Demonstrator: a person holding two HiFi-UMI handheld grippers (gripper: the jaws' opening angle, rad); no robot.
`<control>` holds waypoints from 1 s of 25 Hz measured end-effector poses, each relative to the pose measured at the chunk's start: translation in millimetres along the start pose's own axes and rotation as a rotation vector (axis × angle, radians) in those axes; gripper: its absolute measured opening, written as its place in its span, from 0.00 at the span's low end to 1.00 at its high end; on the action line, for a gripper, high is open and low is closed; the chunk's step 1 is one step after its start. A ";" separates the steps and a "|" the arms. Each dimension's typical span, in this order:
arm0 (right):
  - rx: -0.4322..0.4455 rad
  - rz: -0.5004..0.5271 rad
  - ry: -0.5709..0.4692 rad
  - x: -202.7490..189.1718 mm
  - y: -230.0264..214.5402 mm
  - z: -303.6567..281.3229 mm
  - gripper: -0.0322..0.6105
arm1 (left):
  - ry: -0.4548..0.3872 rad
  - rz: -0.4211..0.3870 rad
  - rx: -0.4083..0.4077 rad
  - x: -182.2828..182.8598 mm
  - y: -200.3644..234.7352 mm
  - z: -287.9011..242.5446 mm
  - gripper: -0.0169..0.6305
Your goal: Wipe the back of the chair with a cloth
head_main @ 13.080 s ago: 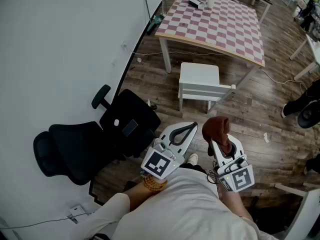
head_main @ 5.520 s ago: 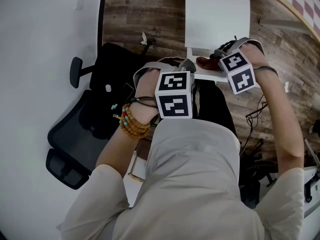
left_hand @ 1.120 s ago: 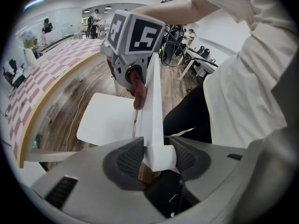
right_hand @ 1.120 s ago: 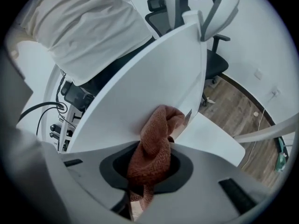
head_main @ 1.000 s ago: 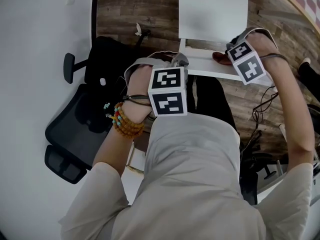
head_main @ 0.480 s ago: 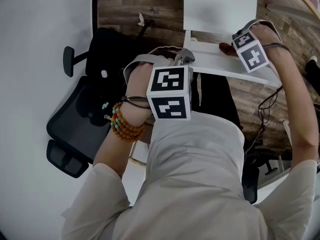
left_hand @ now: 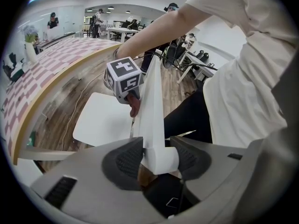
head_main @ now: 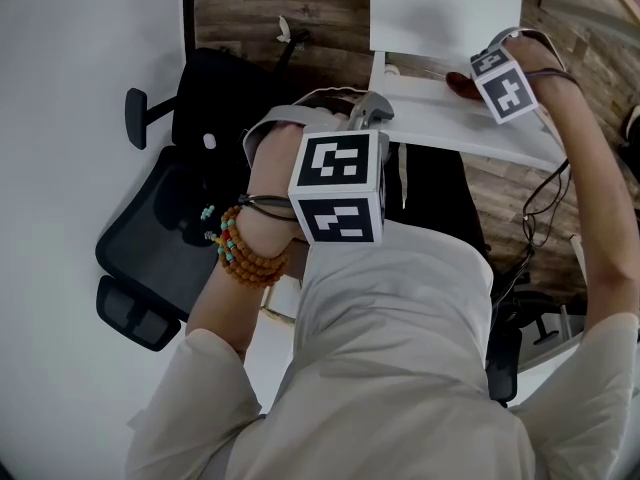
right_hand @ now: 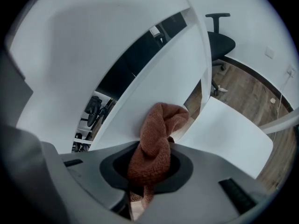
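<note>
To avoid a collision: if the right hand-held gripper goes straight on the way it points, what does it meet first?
Probably the white chair back. The cloth in its jaws seems to touch it, though depth is unclear.

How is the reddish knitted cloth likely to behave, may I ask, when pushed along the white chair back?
Probably floppy: the reddish knitted cloth bunches and folds over in the right tool. Likely light, and its fuzzy knit should drag rather than slip on the white chair back.
</note>
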State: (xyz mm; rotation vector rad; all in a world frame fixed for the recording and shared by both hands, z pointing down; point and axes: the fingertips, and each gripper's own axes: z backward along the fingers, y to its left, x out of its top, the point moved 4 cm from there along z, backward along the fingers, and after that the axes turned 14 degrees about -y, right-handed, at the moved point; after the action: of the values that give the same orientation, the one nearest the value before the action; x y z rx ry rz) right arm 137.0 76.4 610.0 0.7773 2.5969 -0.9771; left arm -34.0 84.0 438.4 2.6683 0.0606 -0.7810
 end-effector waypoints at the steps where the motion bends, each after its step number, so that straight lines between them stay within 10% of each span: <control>1: 0.003 -0.004 0.003 -2.3 0.0 -1.5 0.17 | 0.002 0.000 -0.001 -0.1 -0.1 -0.2 0.36; 25: -0.033 -0.021 -0.033 9.7 59.5 46.9 0.17 | 0.019 0.012 -0.019 -4.5 -0.8 -9.0 0.37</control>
State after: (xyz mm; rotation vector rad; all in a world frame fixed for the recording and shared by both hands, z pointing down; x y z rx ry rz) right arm 165.1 86.3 539.7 0.7204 2.5912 -0.9419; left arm -33.3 88.2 447.5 2.6557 0.0567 -0.7481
